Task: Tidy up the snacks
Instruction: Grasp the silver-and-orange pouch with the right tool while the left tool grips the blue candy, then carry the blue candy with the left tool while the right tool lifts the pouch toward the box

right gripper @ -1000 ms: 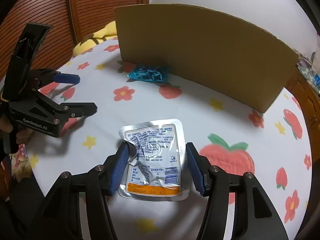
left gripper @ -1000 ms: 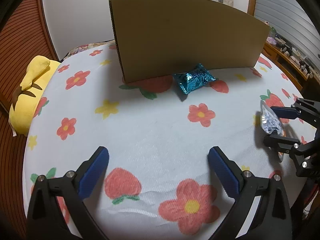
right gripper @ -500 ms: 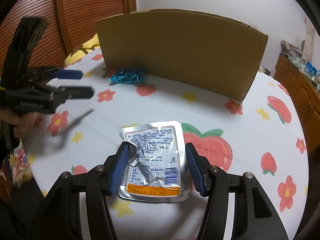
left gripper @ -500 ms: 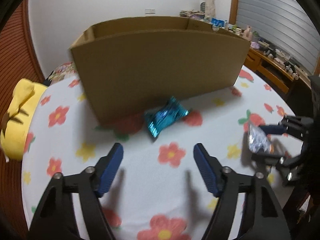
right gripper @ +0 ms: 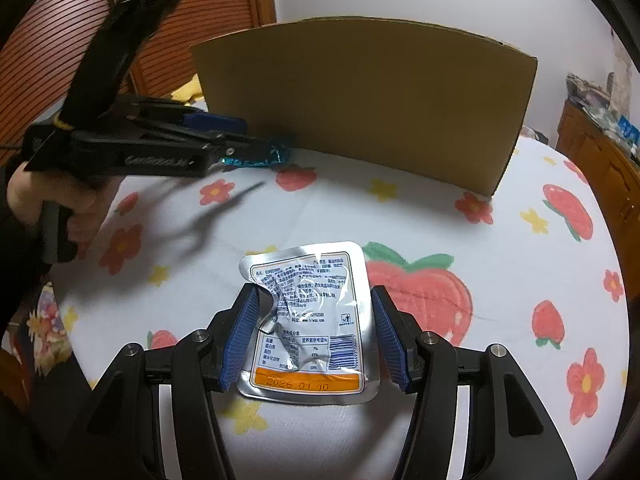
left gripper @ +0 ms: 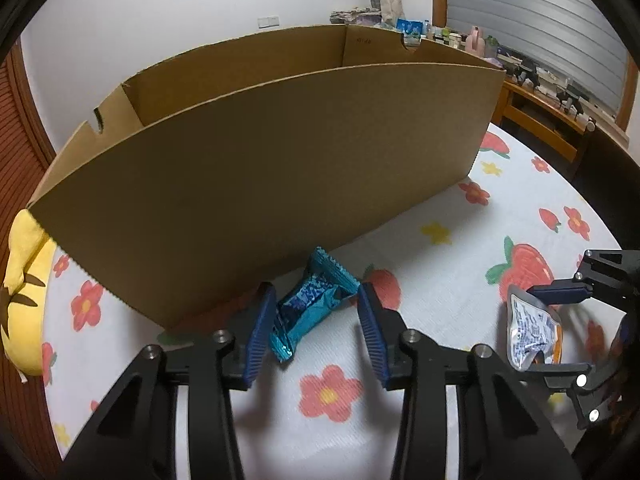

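Left gripper (left gripper: 316, 328): jaws closing, blue snack packet (left gripper: 310, 308) between them. The left pad sits against the packet's lower left edge; a gap remains at the right pad, so no full grip on it. The packet lies tilted on the floral cloth (left gripper: 332, 396), its far end just beside the base of the cardboard box (left gripper: 280, 184). The box stands directly ahead of the fingers, open at the top, its near wall filling most of the left wrist view. Far left of the gripper, a yellow plush (left gripper: 24, 292) lies at the cloth's edge, touching the box's left corner.

Right of the left gripper, well apart from it: the right gripper (left gripper: 552, 328) with the silver pouch (left gripper: 530, 330) in its jaws.

Right wrist view, left to right: a hand (right gripper: 52, 196) holds the left gripper's handle off to the left; its fingers reach toward the box base, where the blue packet shows only as a sliver. Right gripper (right gripper: 314, 336): clamped on the silver pouch, both blue pads (right gripper: 240, 340) pressing its side edges, left edge crumpled inward. The pouch has its printed back facing up, with an orange date band at the end nearest the camera. The box stands ahead of the gripper, well apart from the pouch.
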Tool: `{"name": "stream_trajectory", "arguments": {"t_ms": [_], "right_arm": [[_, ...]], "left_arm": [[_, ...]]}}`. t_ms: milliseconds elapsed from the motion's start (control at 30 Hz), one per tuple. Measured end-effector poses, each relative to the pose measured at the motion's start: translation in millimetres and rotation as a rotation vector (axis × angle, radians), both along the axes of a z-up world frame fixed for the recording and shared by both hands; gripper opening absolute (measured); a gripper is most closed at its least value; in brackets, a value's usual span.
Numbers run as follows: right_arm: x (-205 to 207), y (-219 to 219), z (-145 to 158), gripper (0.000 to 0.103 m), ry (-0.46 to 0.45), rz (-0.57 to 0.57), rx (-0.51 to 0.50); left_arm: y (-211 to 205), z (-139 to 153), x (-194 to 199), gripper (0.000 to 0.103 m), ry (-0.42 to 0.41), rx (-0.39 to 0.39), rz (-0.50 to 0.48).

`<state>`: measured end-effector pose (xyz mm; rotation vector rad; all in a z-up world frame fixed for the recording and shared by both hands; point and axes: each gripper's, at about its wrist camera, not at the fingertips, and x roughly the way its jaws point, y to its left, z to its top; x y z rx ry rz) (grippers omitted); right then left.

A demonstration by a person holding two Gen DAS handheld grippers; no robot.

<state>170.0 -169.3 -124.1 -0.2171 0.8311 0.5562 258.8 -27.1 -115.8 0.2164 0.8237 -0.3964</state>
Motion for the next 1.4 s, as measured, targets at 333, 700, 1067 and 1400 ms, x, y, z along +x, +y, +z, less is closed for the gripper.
{"name": "stream_trajectory", "arguments": {"t_ms": [333, 700, 1067, 1400], "right_arm": [[2, -2, 0, 0.058, 0.005, 0.0, 0.015], [1, -2, 1, 0.058, -0.003, -0.008, 0.015], [-7, -2, 5, 0.058, -0.053, -0.033, 0.004], [-8, -12, 17, 0.058, -0.1, -0.055, 0.05]], "left_arm": [[2, -10, 8, 0.04, 0.042, 0.029, -0.02], [17, -8, -24, 0.021, 0.048, -0.013, -0.008], [28, 16, -63, 0.021, -0.009, -0.096, -0.007], [37, 47, -81, 0.021, -0.097, -0.145, 0.031]]}}
